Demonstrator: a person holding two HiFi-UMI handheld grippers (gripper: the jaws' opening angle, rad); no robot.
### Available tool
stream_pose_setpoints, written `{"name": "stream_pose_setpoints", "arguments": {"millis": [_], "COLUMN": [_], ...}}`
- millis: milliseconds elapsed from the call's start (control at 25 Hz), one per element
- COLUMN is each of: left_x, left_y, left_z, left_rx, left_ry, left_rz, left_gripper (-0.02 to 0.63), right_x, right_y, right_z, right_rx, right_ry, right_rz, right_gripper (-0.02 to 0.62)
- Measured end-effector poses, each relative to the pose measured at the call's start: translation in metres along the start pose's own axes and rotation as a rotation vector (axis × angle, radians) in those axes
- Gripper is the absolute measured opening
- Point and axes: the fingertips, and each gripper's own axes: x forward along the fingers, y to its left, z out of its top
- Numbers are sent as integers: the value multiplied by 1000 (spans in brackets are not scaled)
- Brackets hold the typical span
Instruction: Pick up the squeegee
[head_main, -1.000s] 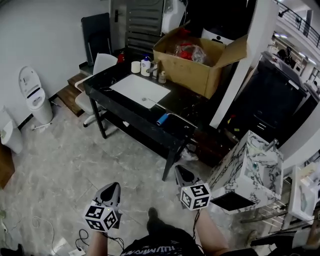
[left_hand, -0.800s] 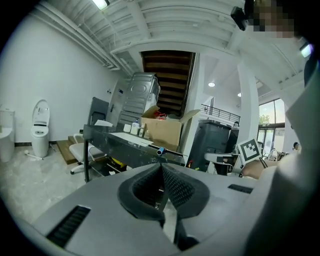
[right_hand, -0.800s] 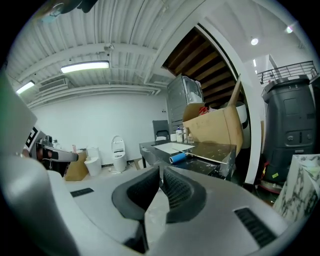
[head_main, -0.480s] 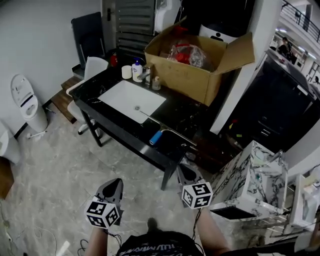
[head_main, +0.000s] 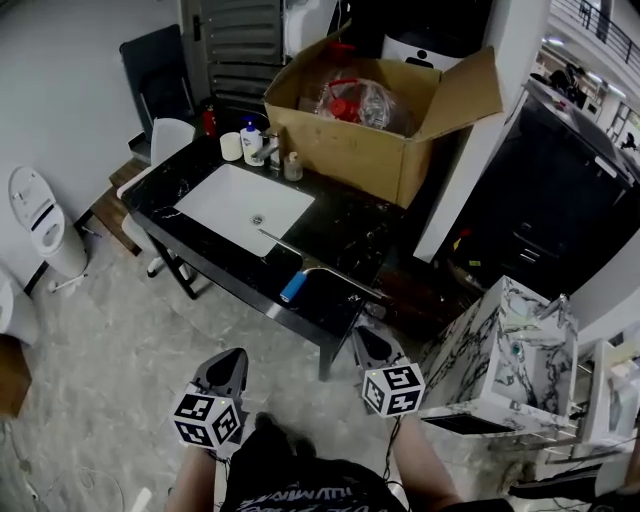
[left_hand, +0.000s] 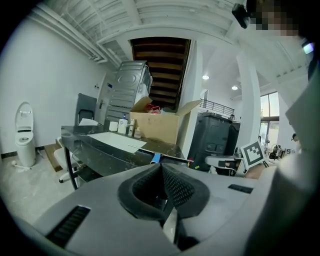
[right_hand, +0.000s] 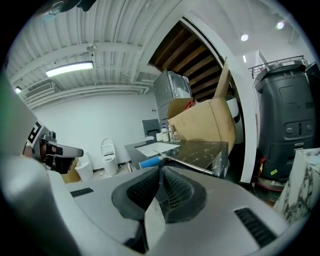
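Head view: squeegee (head_main: 293, 288) lies at the counter's (head_main: 345, 225) near edge, untouched. Left gripper (head_main: 234, 356) and right gripper (head_main: 362, 338) are well short of it.
Left gripper view: jaws together, nothing held.
Right gripper view: same, squeegee ahead.
Left to do, I'd say: approach, open, grasp, lift.

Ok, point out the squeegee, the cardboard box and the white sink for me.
squeegee (head_main: 293, 288), head view, on its blue handle.
cardboard box (head_main: 350, 155), head view, on its front wall.
white sink (head_main: 236, 196), head view, on the bare basin floor.
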Motion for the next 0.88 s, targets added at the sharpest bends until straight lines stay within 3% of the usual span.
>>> {"name": "stream_pose_setpoints", "arguments": {"millis": [480, 640, 760, 880], "left_x": [106, 152, 184, 211], "left_y": [3, 5, 8, 12], "left_z": [25, 29, 34, 30], "left_rx": [31, 99, 87, 89], "left_ry": [80, 126, 165, 227], "left_rz": [-96, -139, -165, -183], "left_gripper": [23, 32, 125, 158], "right_x": [21, 40, 55, 70], "right_y": [-56, -77, -88, -98], "right_z": [6, 11, 19, 24], "right_rx": [37, 39, 47, 45], "right_ry": [-5, 5, 8, 14], "right_rz": [-113, -155, -181, -202], "right_gripper": [58, 58, 58, 58]}}
